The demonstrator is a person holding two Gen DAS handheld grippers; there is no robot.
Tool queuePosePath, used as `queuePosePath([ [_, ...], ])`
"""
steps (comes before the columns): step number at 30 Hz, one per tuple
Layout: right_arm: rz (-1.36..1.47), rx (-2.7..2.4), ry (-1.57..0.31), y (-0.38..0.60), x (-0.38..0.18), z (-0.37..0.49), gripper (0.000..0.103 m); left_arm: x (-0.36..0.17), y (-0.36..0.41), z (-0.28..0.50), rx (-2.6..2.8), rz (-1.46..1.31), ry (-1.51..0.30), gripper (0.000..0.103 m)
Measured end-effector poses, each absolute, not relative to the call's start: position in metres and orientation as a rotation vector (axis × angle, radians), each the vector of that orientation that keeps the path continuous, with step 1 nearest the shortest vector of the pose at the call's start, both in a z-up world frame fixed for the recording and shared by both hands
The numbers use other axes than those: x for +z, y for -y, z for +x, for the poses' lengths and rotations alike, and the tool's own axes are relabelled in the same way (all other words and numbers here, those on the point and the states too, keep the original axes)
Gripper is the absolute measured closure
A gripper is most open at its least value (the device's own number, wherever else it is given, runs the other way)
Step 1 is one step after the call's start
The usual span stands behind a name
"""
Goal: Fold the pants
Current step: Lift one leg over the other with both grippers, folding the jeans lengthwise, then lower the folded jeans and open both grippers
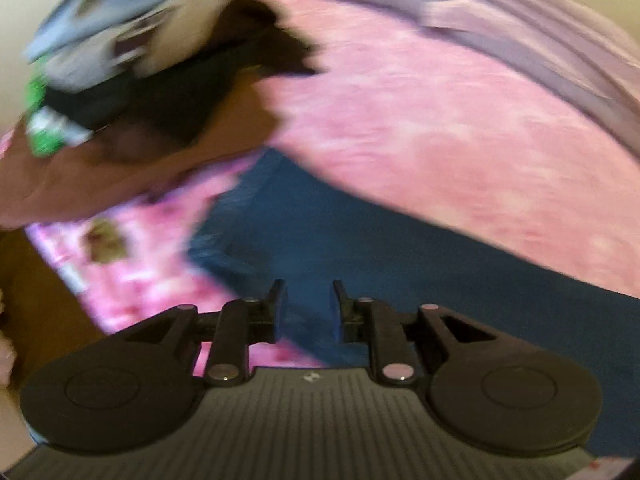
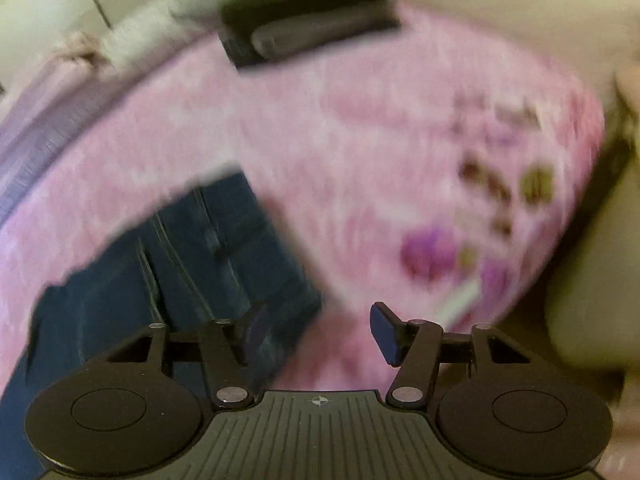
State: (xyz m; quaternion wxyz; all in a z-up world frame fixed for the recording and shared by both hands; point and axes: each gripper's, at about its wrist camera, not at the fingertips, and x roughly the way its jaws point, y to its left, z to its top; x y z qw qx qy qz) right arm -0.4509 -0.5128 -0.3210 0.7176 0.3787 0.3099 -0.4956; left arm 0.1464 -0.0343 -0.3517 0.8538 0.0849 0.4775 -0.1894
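Note:
Dark blue jeans [image 1: 360,248] lie flat on a pink bedcover [image 1: 440,120]. In the left wrist view one leg runs from the lower right toward the hem at centre left. My left gripper [image 1: 309,304] hovers just over that leg, its fingers a little apart, with denim showing in the gap. In the right wrist view the jeans [image 2: 192,248] show seams and a squared end at lower left. My right gripper [image 2: 318,332] stands wide open at that end's edge, its left finger over denim and its right finger over the pink cover [image 2: 360,120]. Both views are motion-blurred.
A heap of clothes [image 1: 120,40] and a brown cloth [image 1: 120,160] lie at the upper left of the bed. A lilac blanket [image 1: 540,20] runs along the far side. A dark flat object [image 2: 304,20] rests at the bed's far end. The bed edge falls away at right [image 2: 580,240].

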Motion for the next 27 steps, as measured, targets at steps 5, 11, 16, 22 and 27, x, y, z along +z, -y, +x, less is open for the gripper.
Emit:
queuePosePath([
  [5,0.88,-0.948,-0.599,0.566,-0.329,-0.425,0.047,-0.362,0.153,0.132,-0.733,0.129,-1.035,0.068],
  [11,0.994,-0.859,-0.605,0.617,-0.367,-0.396,0.046,-0.396,0.322,0.11,-1.159,0.043,-1.189,0.064],
  [16,0.982,-0.784,-0.623,0.624,-0.384,-0.395,0.047,-0.418,0.407,0.076,-1.33,0.148,-1.25,0.062],
  [22,0.902,-0.73,-0.615,0.622,-0.384,-0.4,0.102,-0.442,0.442,0.049,-1.408,0.26,-1.294,0.09],
  [27,0.759,-0.782,-0.609,0.602,-0.374,-0.396,0.103,-0.437,0.42,0.035,-1.426,0.22,-1.069,0.102],
])
